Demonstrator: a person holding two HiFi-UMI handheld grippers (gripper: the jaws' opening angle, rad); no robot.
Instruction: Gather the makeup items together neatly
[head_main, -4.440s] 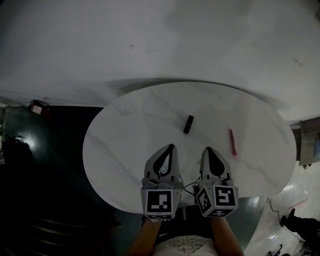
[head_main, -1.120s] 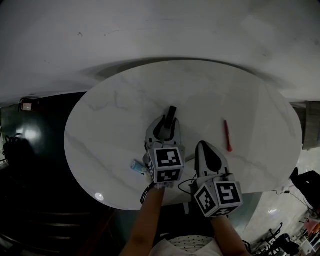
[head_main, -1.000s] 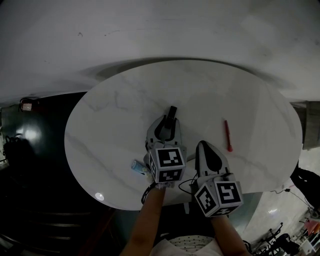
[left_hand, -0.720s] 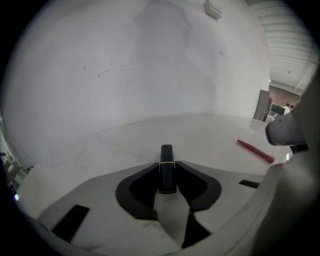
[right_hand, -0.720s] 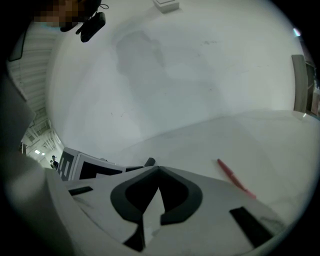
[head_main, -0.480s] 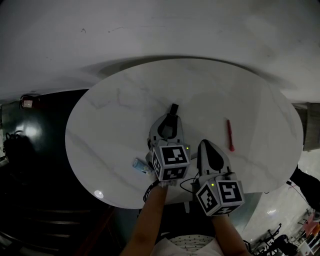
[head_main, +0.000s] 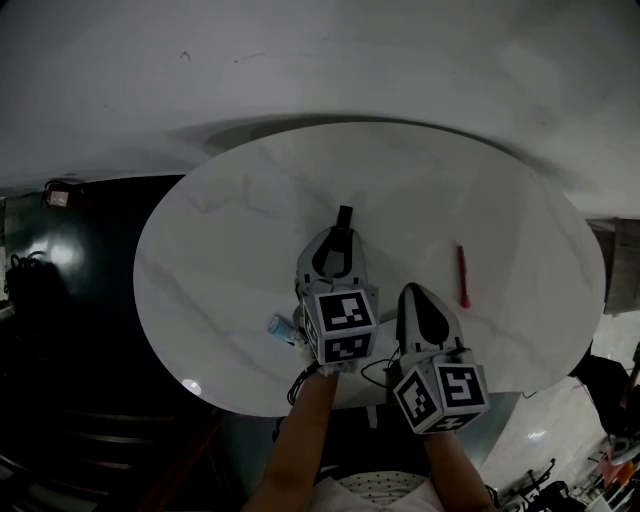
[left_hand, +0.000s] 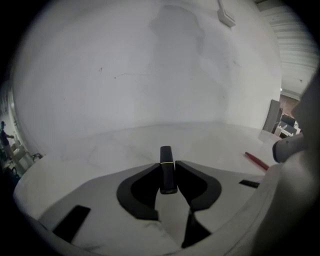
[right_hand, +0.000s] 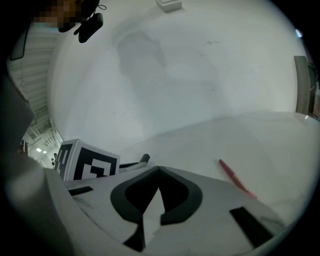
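Our left gripper (head_main: 340, 233) has just been closing its jaws and now pinches the black lipstick (head_main: 345, 216) at the white table (head_main: 240, 210). Just right of it, our right gripper (head_main: 417, 292) is clamped shut, empty. The red pencil (head_main: 463, 277) lies further right, and a small blue tube (head_main: 280, 326) sits just left.

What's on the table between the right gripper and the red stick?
Nothing: in the right gripper view, only bare white table lies between the right gripper and the red stick.

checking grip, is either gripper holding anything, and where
Left gripper, jaws just closed in, grips the black tube by its near half; right gripper shut, empty.
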